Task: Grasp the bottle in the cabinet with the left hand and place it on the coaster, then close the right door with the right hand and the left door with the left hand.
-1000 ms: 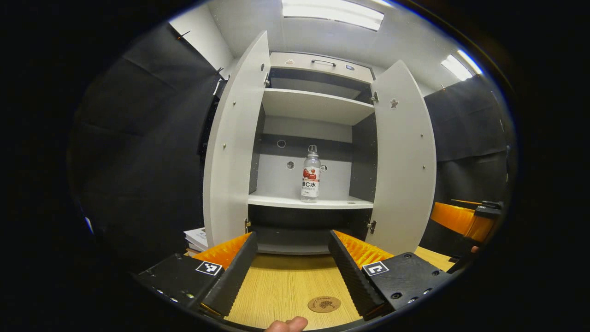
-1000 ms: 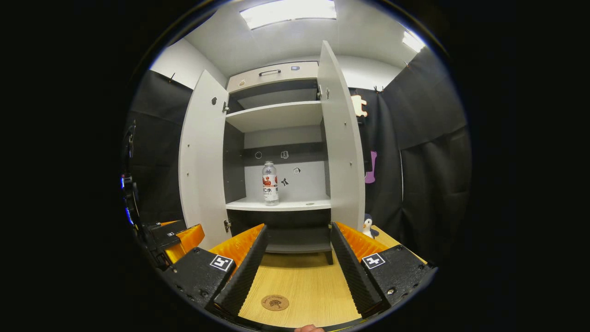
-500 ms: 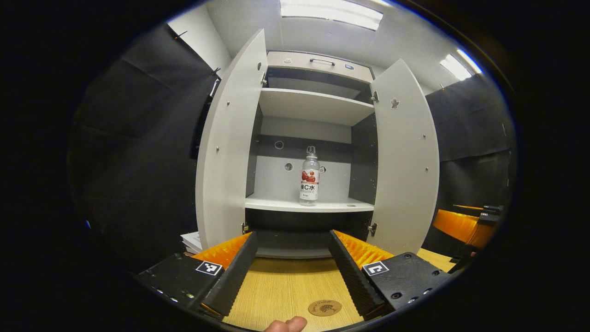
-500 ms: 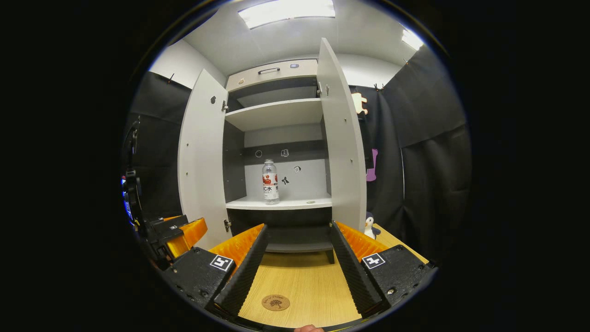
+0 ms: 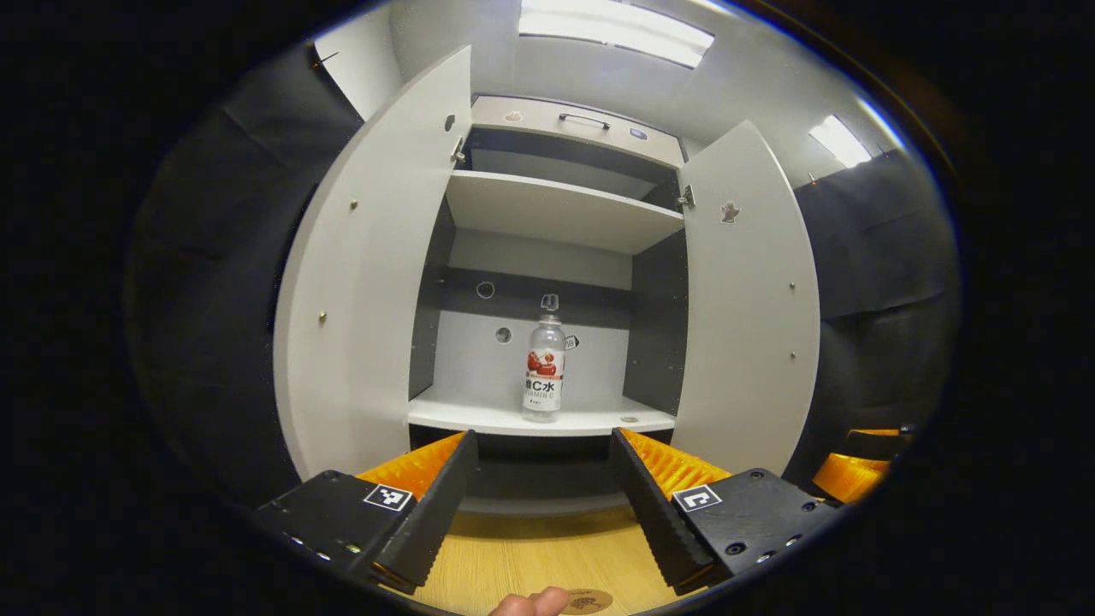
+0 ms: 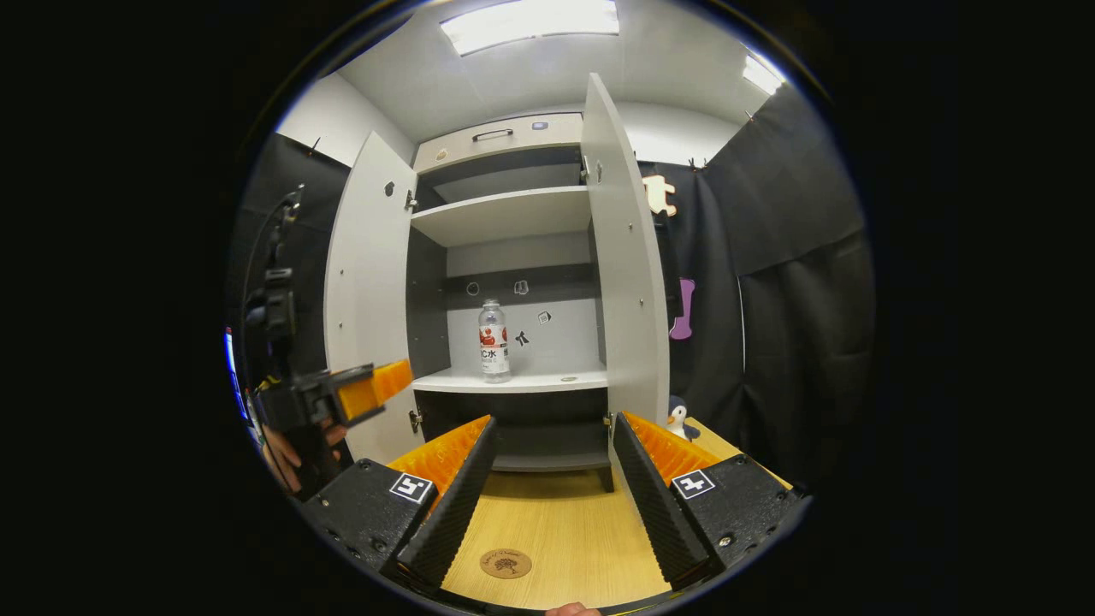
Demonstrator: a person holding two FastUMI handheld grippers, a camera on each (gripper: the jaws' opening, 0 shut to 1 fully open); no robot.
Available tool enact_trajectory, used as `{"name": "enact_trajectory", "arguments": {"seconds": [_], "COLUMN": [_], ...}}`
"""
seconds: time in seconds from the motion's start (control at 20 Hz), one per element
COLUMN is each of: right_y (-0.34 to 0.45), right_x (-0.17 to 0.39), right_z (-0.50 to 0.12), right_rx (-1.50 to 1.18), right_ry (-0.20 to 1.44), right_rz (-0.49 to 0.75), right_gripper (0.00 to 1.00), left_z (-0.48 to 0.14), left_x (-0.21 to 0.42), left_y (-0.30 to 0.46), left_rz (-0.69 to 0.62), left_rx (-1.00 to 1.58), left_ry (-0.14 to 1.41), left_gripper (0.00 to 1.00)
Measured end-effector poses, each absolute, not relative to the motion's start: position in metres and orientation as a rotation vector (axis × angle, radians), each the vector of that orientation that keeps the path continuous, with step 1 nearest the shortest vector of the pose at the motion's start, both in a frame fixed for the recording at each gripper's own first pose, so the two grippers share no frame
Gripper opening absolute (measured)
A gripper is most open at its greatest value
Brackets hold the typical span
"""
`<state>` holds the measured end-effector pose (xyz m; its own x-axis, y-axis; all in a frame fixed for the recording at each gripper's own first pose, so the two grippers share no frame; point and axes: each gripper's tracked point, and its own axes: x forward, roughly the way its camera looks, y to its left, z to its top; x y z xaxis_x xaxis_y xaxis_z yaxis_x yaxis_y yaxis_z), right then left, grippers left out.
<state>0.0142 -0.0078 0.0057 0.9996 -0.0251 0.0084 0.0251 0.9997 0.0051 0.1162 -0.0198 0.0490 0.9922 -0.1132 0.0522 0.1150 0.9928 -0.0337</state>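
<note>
1. My left gripper (image 5: 539, 479) is spread wide and empty, aimed at the bottle (image 5: 543, 368), which stands upright on the cabinet's middle shelf (image 5: 462, 417), well apart from my fingertips

2. My right gripper (image 6: 552, 479) is also spread and empty, low over the wooden table (image 6: 556, 530); the coaster (image 6: 506, 563) lies on the table between its fingers in the right gripper view

3. Risk: the bottle looks tall, narrow and nearly clear, so I judge a off-centre approach could knock it over or push it toward the back wall before the fingers close

4. Risk: a grip near the cap could let it swing or slip; the labelled body looks the safer band

5. The left door (image 5: 359, 282) and right door (image 5: 748, 299) both stand open and flank the path; a wide gripper could clip an edge going in

6. Nearby: a penguin toy (image 6: 678, 419) sits beside the right door's lower edge, possibly near the door's closing sweep

7. The upper shelf (image 5: 556, 210) overhangs the bottle, so a lift needs care
</note>
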Motion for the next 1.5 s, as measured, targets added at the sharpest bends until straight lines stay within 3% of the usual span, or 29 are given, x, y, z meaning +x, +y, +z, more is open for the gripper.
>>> {"name": "enact_trajectory", "arguments": {"seconds": [0.2,0.25,0.3,0.5,0.55,0.6,0.65,0.7,1.0,1.05,1.1,1.5], "right_y": [-0.02,-0.023,-0.026,-0.038,-0.041,-0.043,-0.045,-0.045,-0.055,-0.058,-0.062,-0.091], "right_x": [0.015,0.016,0.017,0.02,0.021,0.022,0.023,0.023,0.018,0.017,0.015,0.015], "right_z": [0.009,0.009,0.009,0.012,0.012,0.013,0.013,0.014,0.007,0.004,0.002,0.002], "right_rx": [0.008,0.01,0.014,0.02,0.024,0.03,0.038,0.048,0.056,0.057,0.057,0.06], "right_ry": [-0.012,-0.012,-0.011,-0.016,-0.018,-0.019,-0.022,-0.025,-0.001,0.009,0.021,0.042], "right_rz": [-0.058,-0.068,-0.078,-0.111,-0.117,-0.122,-0.125,-0.128,-0.17,-0.179,-0.196,-0.295], "right_gripper": [0.83,0.84,0.84,0.83,0.83,0.83,0.83,0.84,0.84,0.84,0.83,0.83], "left_z": [0.07,0.075,0.079,0.081,0.08,0.079,0.079,0.081,0.07,0.064,0.058,0.042], "left_x": [0.163,0.173,0.182,0.209,0.215,0.223,0.232,0.243,0.33,0.342,0.355,0.415], "left_y": [-0.034,-0.034,-0.036,-0.047,-0.051,-0.054,-0.055,-0.055,-0.043,-0.038,-0.035,-0.037], "left_rz": [-0.152,-0.151,-0.15,-0.175,-0.187,-0.194,-0.192,-0.19,-0.134,-0.121,-0.111,-0.089], "left_rx": [-0.042,-0.033,-0.024,-0.03,-0.038,-0.043,-0.043,-0.039,0.007,0.007,0.005,0.083], "left_ry": [-0.076,-0.086,-0.094,-0.093,-0.089,-0.081,-0.072,-0.074,-0.037,-0.022,-0.011,-0.007], "left_gripper": [0.95,0.99,0.95,0.95,0.99,0.95,0.99,0.94,0.94,0.99,0.94,0.95]}}
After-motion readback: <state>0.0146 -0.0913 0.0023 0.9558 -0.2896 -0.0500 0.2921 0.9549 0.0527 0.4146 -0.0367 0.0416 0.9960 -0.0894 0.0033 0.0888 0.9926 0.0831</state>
